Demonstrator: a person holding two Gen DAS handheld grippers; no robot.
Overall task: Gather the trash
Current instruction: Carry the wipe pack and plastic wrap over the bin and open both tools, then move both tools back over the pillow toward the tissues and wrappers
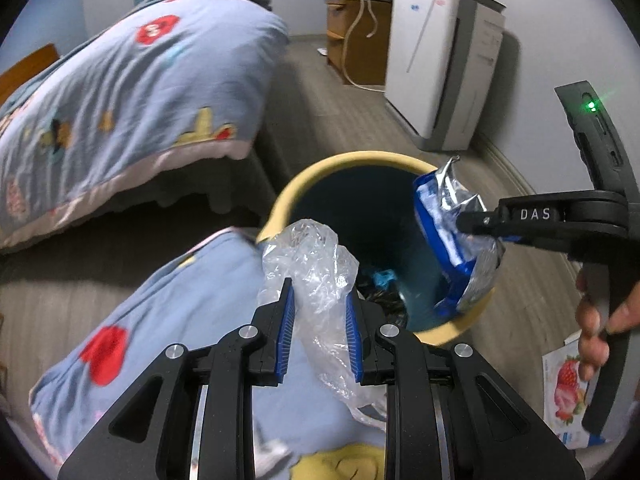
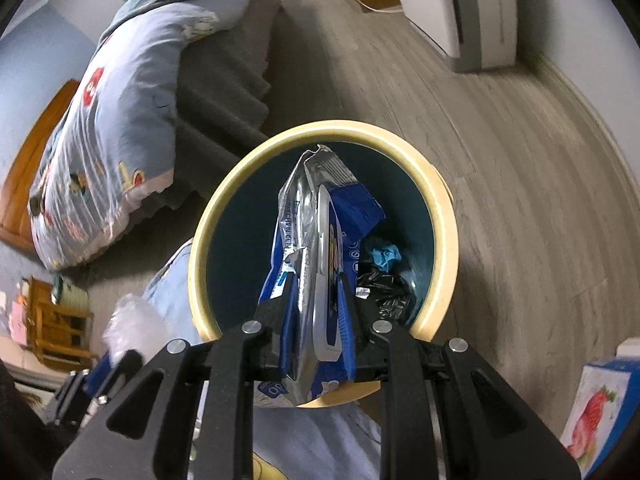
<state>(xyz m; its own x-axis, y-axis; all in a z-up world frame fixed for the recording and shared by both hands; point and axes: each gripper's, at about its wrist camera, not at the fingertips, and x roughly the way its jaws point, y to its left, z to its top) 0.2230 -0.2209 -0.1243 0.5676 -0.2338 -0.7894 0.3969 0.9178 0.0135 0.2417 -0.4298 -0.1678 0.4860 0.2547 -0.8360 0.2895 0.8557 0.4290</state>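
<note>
Trash bin [image 2: 442,216] stands on the floor [image 2: 520,184] beside the bed [image 1: 120,92] — crumpled scraps [image 2: 382,256] inside.

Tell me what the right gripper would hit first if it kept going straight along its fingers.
Most likely the trash bin's open mouth: the right gripper, shut on the blue wipes packet, points into it. Black and blue trash lies at the bottom; depth is unclear.

place: home bedroom | evidence: bed [image 1: 132,92] with cartoon quilt, wood-look floor [image 2: 500,160], wooden nightstand [image 1: 356,40] far right
</note>
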